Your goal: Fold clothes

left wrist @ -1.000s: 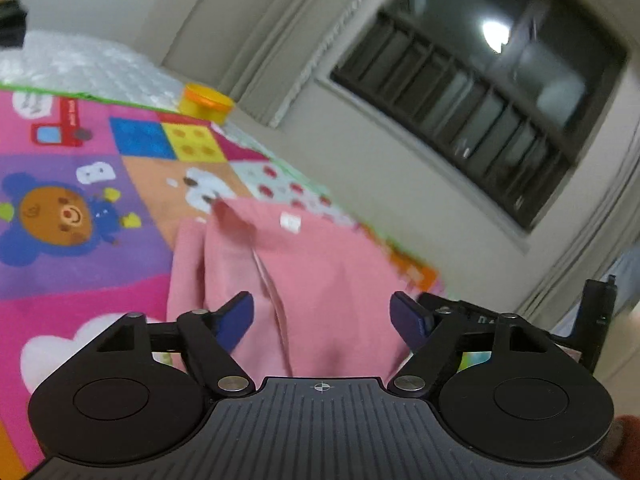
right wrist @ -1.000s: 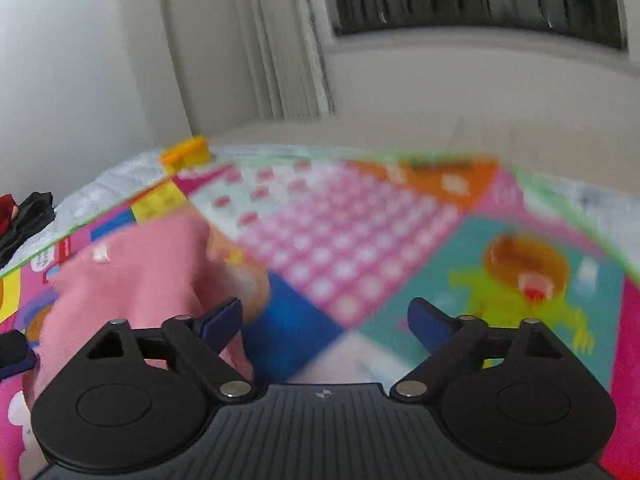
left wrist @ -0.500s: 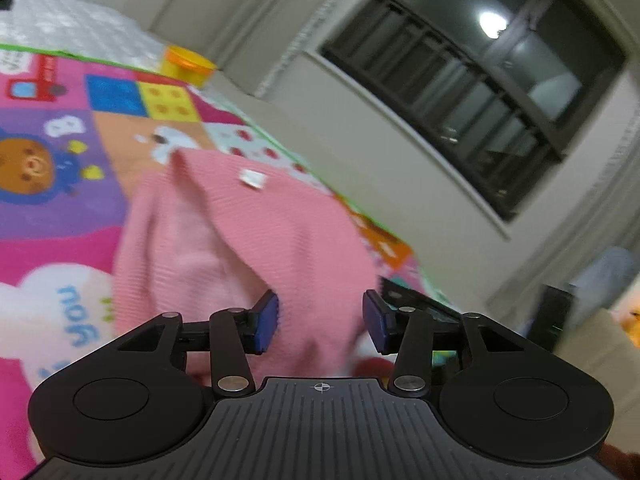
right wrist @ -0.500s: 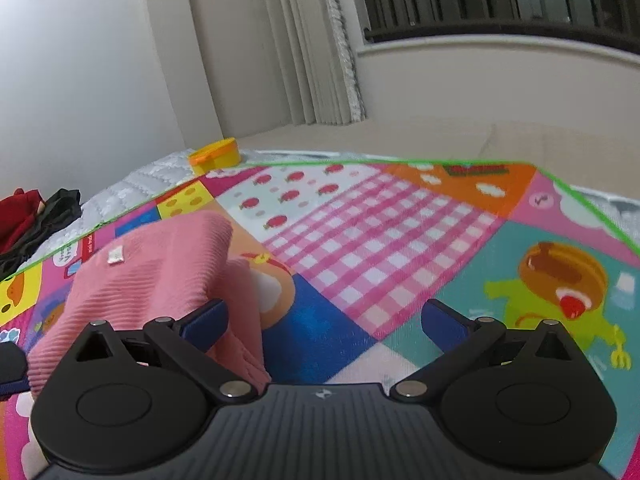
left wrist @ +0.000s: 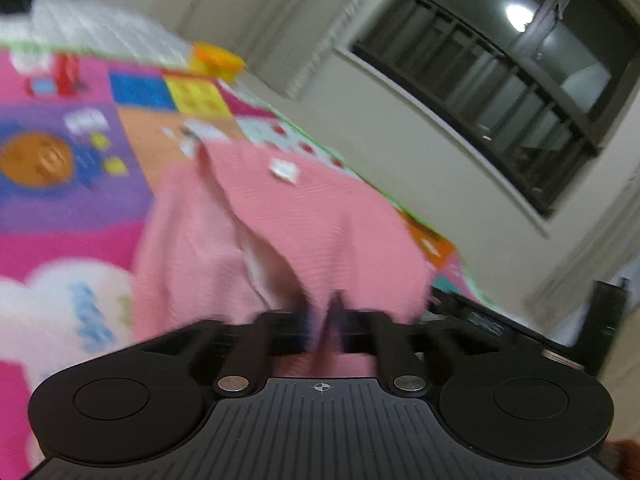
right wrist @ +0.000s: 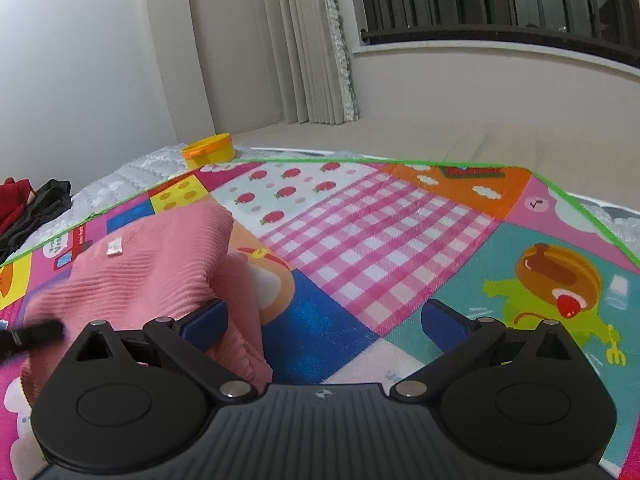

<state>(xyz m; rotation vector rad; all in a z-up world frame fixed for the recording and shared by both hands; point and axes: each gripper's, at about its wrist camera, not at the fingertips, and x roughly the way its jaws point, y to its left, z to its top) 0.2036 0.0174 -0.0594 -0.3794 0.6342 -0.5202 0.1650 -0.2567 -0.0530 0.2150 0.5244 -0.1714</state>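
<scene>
Since half a second ago, the left gripper (left wrist: 322,330) has been closed from a partly open stance, and a fold of the pink ribbed knit garment (left wrist: 312,220) is now pinched between its fingers; this view is blurred by motion. Left of that gripper, the colourful cartoon-printed play mat (left wrist: 72,208) is seen, with a brown bear figure on a purple panel. Directly ahead of it, the garment is bunched into a raised heap on the mat, and a small white label (left wrist: 283,169) is shown on its upper surface. Beyond the garment, an orange and yellow plastic tub (left wrist: 216,60) is seen past the mat's far edge. To the right and above, a dark barred window (left wrist: 500,92) is visible.

The right gripper (right wrist: 324,324) is held wide open, nothing being gripped. Its left fingertip (right wrist: 206,322) is placed just beside, possibly touching, the near edge of the garment (right wrist: 152,272), which lies to the left of and ahead of this gripper. Its right fingertip is held over the mat (right wrist: 380,248), above a blue and teal patch. Far to the left, off the mat, red and black clothes (right wrist: 28,208) are piled.
</scene>
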